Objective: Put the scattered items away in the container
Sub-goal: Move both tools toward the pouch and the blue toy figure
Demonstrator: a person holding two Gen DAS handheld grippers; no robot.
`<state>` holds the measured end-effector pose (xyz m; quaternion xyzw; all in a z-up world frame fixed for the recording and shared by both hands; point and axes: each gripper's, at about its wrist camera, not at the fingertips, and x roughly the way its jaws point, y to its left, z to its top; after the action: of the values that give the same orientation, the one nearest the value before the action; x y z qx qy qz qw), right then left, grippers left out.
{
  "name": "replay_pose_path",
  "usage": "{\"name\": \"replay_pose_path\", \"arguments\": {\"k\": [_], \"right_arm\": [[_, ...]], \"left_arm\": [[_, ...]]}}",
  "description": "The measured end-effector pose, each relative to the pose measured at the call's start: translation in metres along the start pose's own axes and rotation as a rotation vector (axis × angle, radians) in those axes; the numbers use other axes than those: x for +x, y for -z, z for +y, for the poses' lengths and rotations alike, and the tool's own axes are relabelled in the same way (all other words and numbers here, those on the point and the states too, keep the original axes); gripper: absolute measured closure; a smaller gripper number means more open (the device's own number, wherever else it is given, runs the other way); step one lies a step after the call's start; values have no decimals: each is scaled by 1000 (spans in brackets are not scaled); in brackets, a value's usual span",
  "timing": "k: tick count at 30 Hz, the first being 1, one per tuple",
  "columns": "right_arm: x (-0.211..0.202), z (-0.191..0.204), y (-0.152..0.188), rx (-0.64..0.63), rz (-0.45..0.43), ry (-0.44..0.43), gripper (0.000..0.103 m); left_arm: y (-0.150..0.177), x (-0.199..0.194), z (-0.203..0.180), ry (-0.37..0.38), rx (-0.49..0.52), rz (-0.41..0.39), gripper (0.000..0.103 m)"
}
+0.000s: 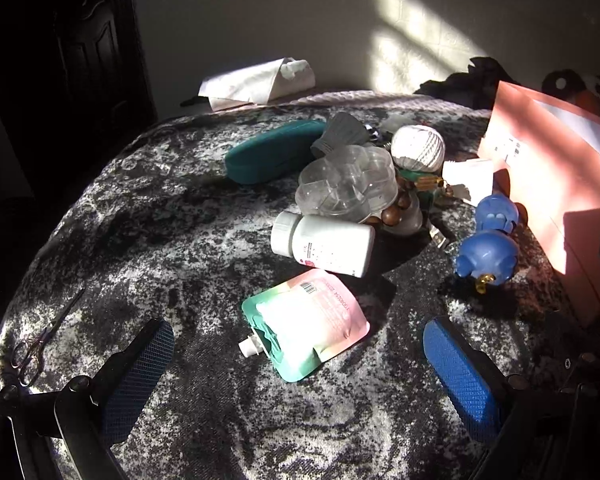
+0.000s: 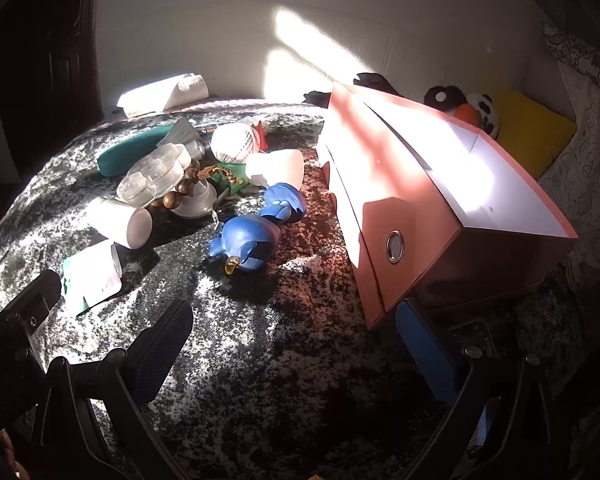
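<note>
Both grippers wide and empty over the clutter

I had the left gripper (image 1: 298,364) nearer the pastel pouch (image 1: 306,322), which lay just ahead at twelve o'clock, long axis running seven to one, spout toward me; the right gripper (image 2: 296,344) gaped beside the pink container (image 2: 396,200) at one o'clock

Bare bed cover (image 2: 260,360) lies in front of the pink box (image 2: 400,200); the item pile (image 1: 352,184) blocks its left side.
</note>
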<state>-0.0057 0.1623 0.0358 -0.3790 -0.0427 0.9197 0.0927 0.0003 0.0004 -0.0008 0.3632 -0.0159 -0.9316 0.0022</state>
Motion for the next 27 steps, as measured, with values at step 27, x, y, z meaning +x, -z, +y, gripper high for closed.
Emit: {"name": "replay_pose_path", "arguments": {"k": [27], "right_arm": [[3, 7, 1, -12, 19, -12, 0]], "left_arm": [[-3, -4, 2, -10, 9, -12, 0]]}}
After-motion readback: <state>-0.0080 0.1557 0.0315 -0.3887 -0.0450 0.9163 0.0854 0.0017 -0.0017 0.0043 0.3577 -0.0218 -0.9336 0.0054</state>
